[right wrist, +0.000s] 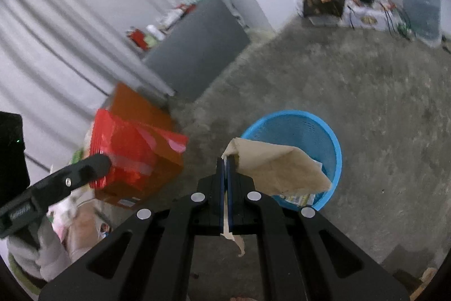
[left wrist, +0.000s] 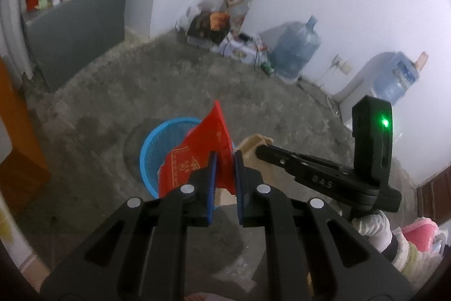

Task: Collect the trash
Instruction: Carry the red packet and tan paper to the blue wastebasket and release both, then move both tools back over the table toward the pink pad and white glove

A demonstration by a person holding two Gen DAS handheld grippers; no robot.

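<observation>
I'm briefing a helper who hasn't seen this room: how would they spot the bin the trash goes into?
On the bare grey concrete floor, away from the wall clutter and water jugs, stands a round basket. It is bright blue with perforated mesh walls, open-topped, with some paper already inside. Nothing else on the floor is that colour and shape.

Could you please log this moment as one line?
left gripper: shut on red wrapper | right gripper: shut on brown paper | blue basket: below both
</observation>
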